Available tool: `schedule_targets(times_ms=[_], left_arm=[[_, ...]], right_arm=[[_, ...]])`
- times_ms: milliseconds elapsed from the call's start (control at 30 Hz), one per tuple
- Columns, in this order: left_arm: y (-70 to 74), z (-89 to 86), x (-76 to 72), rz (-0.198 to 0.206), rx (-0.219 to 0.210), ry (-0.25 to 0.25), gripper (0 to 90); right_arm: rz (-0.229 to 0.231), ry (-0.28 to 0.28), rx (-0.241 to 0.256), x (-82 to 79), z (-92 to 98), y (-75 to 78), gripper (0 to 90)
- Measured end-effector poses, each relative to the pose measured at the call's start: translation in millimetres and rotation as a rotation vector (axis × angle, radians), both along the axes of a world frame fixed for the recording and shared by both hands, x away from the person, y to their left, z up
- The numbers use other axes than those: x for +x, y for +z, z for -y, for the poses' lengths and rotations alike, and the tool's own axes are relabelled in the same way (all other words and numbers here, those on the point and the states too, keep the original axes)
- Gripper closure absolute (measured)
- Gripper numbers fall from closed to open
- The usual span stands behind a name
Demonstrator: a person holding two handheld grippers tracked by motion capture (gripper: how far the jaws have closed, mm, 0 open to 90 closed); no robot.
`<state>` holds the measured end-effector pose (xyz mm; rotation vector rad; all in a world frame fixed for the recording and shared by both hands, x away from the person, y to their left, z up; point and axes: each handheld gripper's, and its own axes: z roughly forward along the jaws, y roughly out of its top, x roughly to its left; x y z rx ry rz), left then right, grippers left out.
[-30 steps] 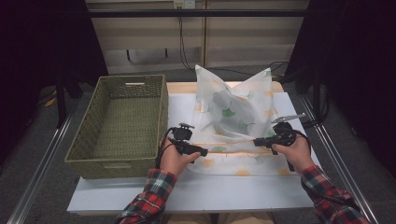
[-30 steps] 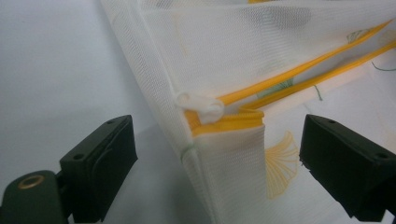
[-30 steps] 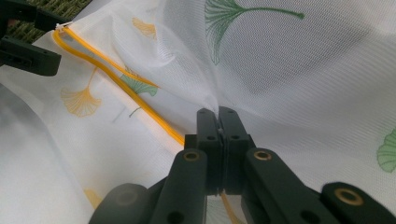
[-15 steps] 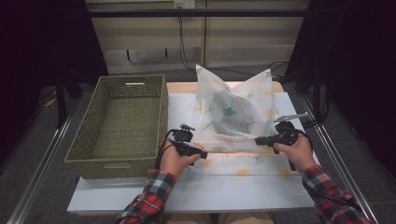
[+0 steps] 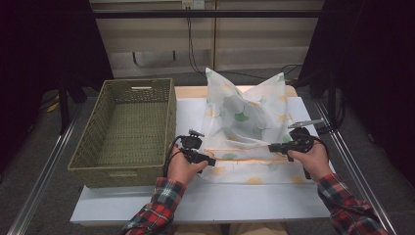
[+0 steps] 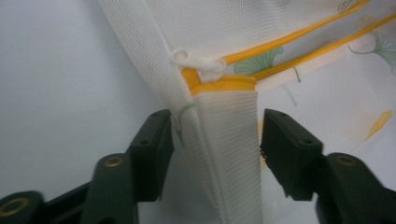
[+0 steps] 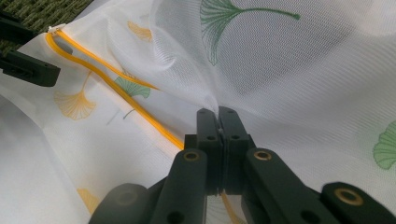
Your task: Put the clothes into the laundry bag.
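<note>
A white table (image 5: pixel 254 200) stands on a grey floor (image 5: pixel 34 161), with metal rails (image 5: pixel 39 181) running along both its long sides. Behind its far edge rises a beige panelled wall (image 5: pixel 254 44), crossed by a dark bar and hanging black cables (image 5: pixel 192 49). Dark curtains (image 5: pixel 377 73), or perhaps screens, close in both sides; light falls from above.

Both forearms, in red plaid sleeves, reach in over the near table edge. The left gripper (image 5: pixel 211 161) points right, its jaws spread wide apart. The right gripper (image 5: pixel 270 146) points left, its jaws pressed together, pinching mesh fabric (image 7: pixel 289 70).
</note>
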<state>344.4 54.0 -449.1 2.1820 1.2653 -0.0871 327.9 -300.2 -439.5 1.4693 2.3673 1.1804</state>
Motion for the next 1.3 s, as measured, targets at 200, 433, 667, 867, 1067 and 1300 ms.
schedule_targets(times_ms=[200, 433, 667, 867, 1067, 1300], left_arm=[[3.3, -0.5, -0.6, -0.022, -0.021, -0.001, 62.1], [5.2, -0.7, -1.4, -0.045, -0.043, 0.001, 75.0], [8.2, -0.5, -2.7, -0.046, -0.063, 0.000, 87.6], [8.0, -1.3, -2.4, -0.053, -0.061, -0.019, 88.7], [8.4, -0.3, -3.3, -0.044, -0.055, -0.018, 88.6], [5.7, 1.4, -4.3, -0.053, -0.045, -0.026, 88.6]], right_arm=[[0.000, 0.004, -0.002, -0.2, -0.5, -0.4, 89.1], [-0.002, 0.005, -0.013, -0.7, -3.3, -0.5, 88.8], [-0.003, 0.015, -0.020, -1.1, -7.0, -0.7, 87.9], [-0.001, 0.024, -0.027, -1.4, -9.6, -1.4, 87.4], [-0.006, 0.027, -0.032, -1.7, -11.0, -2.1, 85.4], [0.000, 0.021, -0.036, -1.5, -14.6, 0.0, 75.0]])
